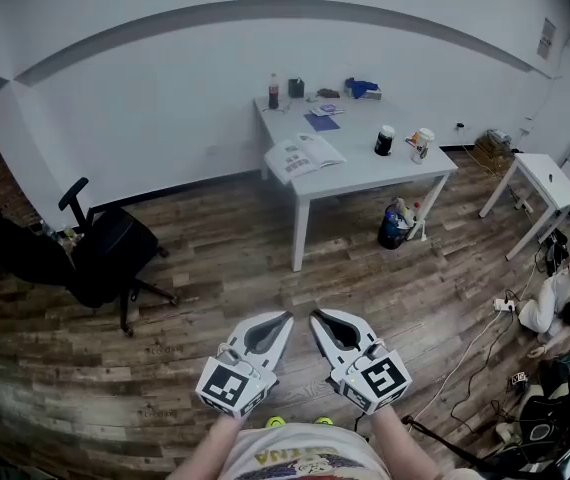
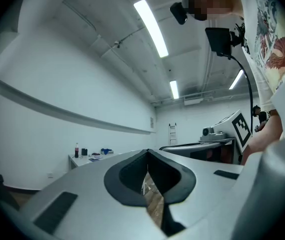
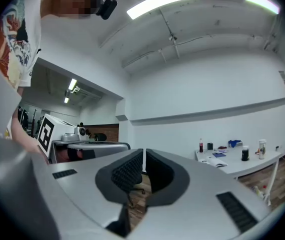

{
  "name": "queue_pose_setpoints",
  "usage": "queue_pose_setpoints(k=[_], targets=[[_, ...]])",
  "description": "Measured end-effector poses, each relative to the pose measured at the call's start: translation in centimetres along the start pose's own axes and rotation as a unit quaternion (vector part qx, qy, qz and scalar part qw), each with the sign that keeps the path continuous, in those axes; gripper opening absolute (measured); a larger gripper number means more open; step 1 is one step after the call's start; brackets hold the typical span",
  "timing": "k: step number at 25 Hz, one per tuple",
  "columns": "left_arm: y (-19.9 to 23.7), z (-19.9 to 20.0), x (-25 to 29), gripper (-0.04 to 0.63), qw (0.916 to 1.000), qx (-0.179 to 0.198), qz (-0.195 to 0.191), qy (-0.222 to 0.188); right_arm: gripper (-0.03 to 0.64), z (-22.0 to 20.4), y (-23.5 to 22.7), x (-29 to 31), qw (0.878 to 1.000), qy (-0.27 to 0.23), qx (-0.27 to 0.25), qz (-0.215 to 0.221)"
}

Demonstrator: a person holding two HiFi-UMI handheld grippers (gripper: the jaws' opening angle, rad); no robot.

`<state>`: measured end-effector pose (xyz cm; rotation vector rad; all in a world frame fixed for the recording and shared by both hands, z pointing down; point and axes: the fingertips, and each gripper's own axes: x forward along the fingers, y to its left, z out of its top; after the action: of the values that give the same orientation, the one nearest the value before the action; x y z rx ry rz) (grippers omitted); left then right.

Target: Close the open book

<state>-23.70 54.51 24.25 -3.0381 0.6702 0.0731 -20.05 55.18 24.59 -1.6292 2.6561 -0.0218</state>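
The open book [image 1: 303,155] lies flat, pages up, at the near left corner of the white surface [image 1: 375,173], well apart from you across the wood floor [image 1: 225,268]. It is probably light, with thin floppy pages and a stiffer cover. It looks best to take one outer cover edge and fold that half over the spine, since loose pages could crease or tear if pinched. Its long axis, the open spread, runs roughly left to right in the head view; the spine is too small to make out. A bottle [image 1: 273,91] and a dark cup [image 1: 385,140] stand farther back. Your left gripper [image 1: 285,317] and right gripper [image 1: 316,317] hang level, side by side near your body, jaws pressed together on nothing.
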Motion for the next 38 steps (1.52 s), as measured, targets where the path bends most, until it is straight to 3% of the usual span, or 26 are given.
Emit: queue_pose_setpoints(k=[15,23,29,34,38], targets=[[1.6,0.2,-0.9,0.012,0.9997,-0.018,-0.015,-0.003,0.031,-0.5,0.7,2.2,1.0,0.01,0.007,-0.017],[2.8,0.2,-0.7,0.012,0.9999,-0.004,-0.011,-0.008,0.031,-1.2,0.8,3.4,1.0,0.019,0.005,-0.01],[4.5,-0.7,2.1,0.012,1.0,-0.001,0.0,-0.002,0.031,-1.6,-2.3,4.9,1.0,0.02,-0.002,0.0],[5.2,-0.9,6.1,0.012,0.9993,0.036,-0.01,-0.004,0.031,-1.8,-6.8,6.5,0.999,0.026,0.002,0.02],[6.8,-2.0,9.0,0.012,0.9992,0.037,0.004,0.012,0.031,-1.9,-11.0,7.8,0.999,0.032,0.005,0.034]])
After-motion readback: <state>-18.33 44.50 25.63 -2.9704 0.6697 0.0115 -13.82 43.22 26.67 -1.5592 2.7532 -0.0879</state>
